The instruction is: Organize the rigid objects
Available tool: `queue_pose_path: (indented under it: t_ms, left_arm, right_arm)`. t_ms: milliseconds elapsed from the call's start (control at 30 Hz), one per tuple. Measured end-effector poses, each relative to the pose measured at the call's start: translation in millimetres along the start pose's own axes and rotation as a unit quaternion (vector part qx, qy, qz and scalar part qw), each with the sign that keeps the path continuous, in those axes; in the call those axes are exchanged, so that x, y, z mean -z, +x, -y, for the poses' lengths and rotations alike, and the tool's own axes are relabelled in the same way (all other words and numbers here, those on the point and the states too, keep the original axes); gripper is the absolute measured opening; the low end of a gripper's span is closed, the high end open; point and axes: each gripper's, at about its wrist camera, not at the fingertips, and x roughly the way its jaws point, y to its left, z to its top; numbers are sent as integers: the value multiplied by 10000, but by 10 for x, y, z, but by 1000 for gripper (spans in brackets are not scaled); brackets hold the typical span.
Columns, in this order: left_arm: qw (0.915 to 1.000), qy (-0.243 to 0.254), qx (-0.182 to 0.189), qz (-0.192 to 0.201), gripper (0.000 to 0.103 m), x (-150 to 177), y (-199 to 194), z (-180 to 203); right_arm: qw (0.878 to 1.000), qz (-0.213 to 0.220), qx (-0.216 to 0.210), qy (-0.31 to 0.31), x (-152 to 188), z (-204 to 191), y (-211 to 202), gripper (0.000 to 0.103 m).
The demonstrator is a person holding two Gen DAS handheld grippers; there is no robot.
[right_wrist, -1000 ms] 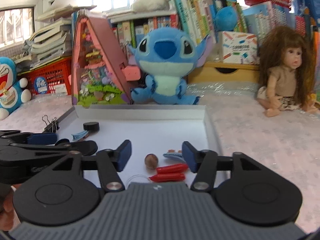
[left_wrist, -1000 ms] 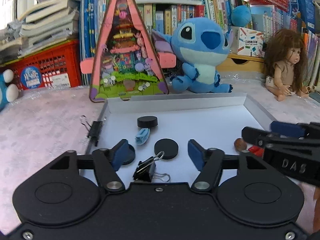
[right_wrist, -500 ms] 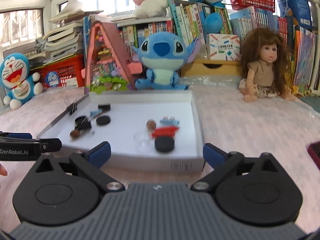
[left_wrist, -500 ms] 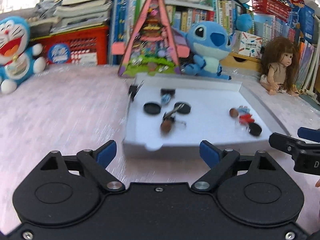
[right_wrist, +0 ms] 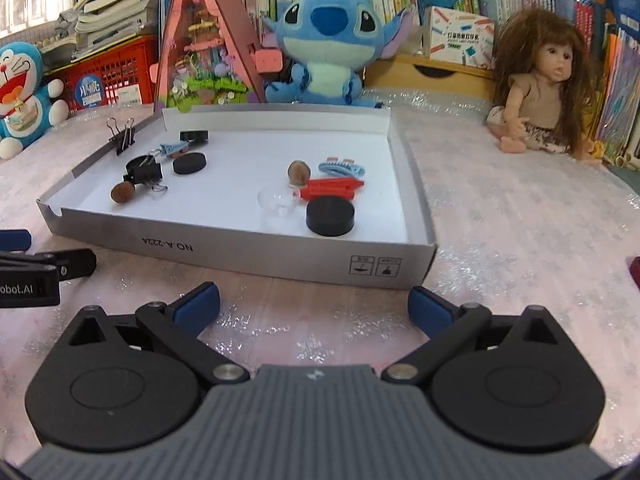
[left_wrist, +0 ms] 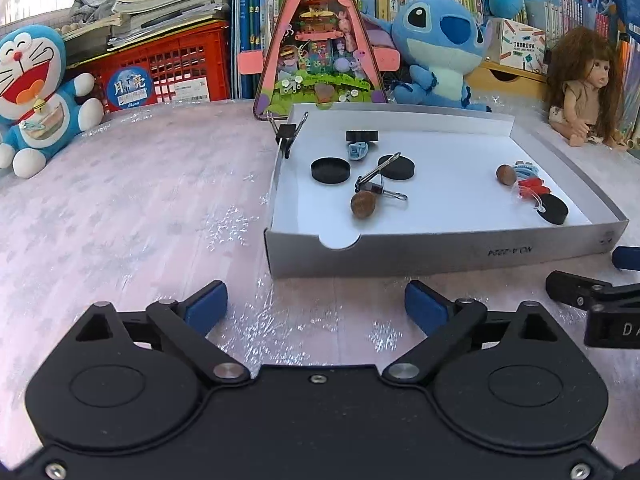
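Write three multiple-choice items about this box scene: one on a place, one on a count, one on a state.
1. On which wall of the box is the upright binder clip clamped?
A. Left wall
B. Far wall
C. Near wall

2. How many black discs are in the box?
A. Two
B. Four
C. Six

3. How are the left claw and the right claw?
A. Both open, empty
B. Both shut
C. Left shut, right open

Key:
1 A, it grips the left wall's rim.
2 B, the left view shows four.
3 A, each gapes wide, holding nothing.
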Motion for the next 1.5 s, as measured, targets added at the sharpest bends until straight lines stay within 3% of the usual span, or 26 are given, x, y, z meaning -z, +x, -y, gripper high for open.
queue_pose_path:
  t_ms: [167, 1500]
  left_arm:
    - [10000, -57, -27, 36, 102, -16, 87, 10]
    - [10000, -65, 42, 23, 103, -50, 145, 12]
  right_arm:
    - [10000, -20, -31, 39, -32, 4, 46, 103]
    - [9999, -40, -78, 56, -73, 10, 97, 103]
